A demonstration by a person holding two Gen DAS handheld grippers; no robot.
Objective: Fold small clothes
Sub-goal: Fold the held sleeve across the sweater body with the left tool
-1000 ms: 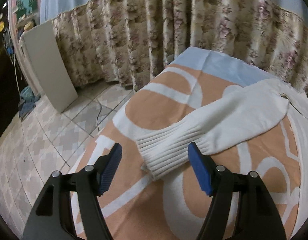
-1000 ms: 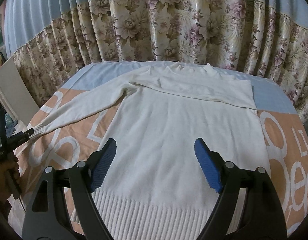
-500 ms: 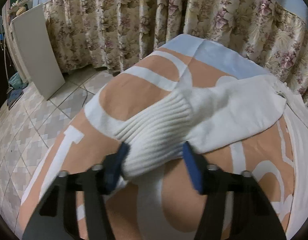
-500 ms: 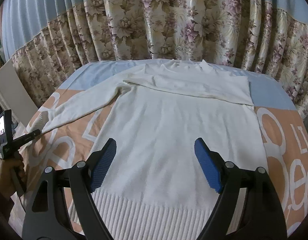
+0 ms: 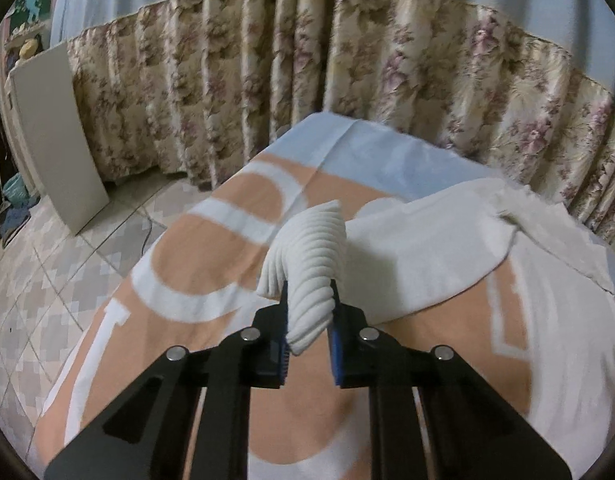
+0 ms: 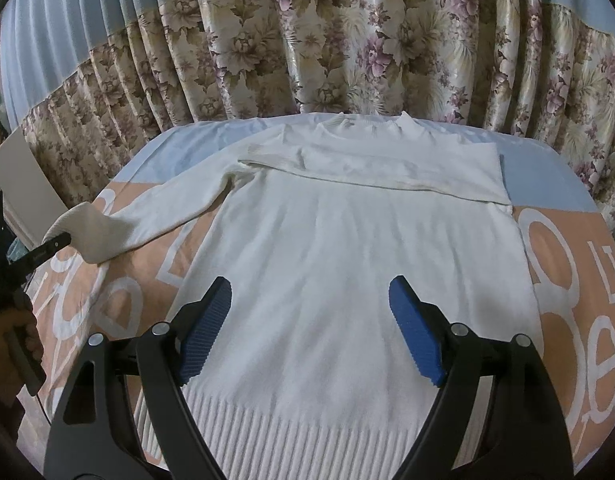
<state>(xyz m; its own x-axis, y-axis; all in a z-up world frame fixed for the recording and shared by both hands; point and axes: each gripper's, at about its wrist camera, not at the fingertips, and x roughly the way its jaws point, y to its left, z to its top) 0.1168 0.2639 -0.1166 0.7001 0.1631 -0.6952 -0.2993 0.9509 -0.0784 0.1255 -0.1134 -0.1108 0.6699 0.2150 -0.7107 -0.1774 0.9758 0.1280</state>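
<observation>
White knit sweater [image 6: 347, 248], spread flat and face up on a bed, ribbed hem nearest the right wrist camera, neckline toward the curtain. One sleeve [image 6: 387, 168] folded straight across the chest, just below the collar. Other sleeve [image 6: 159, 208] stretched out sideways over the blanket, its ribbed cuff [image 5: 307, 264] lifted off the surface and bunched upward.

Left gripper [image 5: 309, 332]: narrow, blue pads [image 5: 284, 344] pinched on that ribbed cuff, cloth bulging out above and below the grip. Same gripper visible at the left edge of the right view [image 6: 55, 242], tip buried in the cuff, a hand [image 6: 11, 340] wrapped around its handle.

Right gripper [image 6: 309, 328]: wide apart, nothing between the blue ribbed pads [image 6: 205, 332], hovering above the lower part of the sweater body near the hem; contact with the cloth hard to tell.

Underneath, an orange blanket [image 6: 567, 280] with large white lettering, and a pale blue strip of bedding [image 5: 387, 152] at the far end. Beyond the bed, a floral curtain [image 6: 347, 40] hanging in folds. Off to the left side, patterned floor tiles [image 5: 47, 272] and a white board [image 5: 55, 132] leaning upright near the curtain.
</observation>
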